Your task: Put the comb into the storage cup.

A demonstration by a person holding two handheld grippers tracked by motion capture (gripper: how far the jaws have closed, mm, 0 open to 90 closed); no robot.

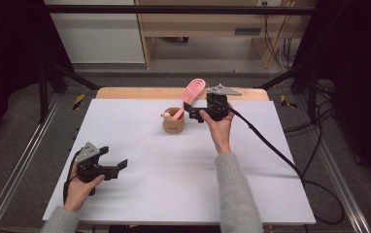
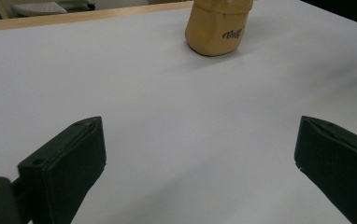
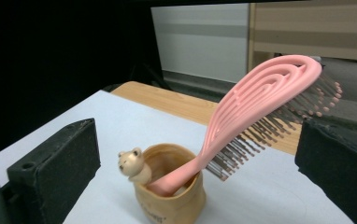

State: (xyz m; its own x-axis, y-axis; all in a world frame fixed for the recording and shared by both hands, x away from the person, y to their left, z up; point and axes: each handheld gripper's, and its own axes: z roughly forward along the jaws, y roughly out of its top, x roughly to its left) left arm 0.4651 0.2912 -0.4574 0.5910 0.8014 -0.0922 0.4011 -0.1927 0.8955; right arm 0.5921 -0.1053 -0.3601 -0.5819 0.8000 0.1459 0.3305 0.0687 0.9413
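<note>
A tan cup (image 1: 173,124) (image 2: 216,28) (image 3: 169,200) with a small bear figure (image 3: 132,163) on its rim stands near the table's far middle. A pink hairbrush (image 1: 192,94) (image 3: 260,112) leans in it, handle down, head up and to the right, bristles facing away. My right gripper (image 1: 196,112) (image 3: 195,163) hovers just right of the cup, open, with the brush standing free between its jaws. My left gripper (image 1: 115,166) (image 2: 200,168) rests at the near left of the table, open, nothing between its jaws, pointing toward the cup.
The white table sheet (image 1: 174,170) lies on a wooden top (image 1: 140,92) whose far edge shows behind the cup. A black cable (image 1: 271,145) trails from the right gripper across the table's right side. Black frame posts and shelving stand beyond.
</note>
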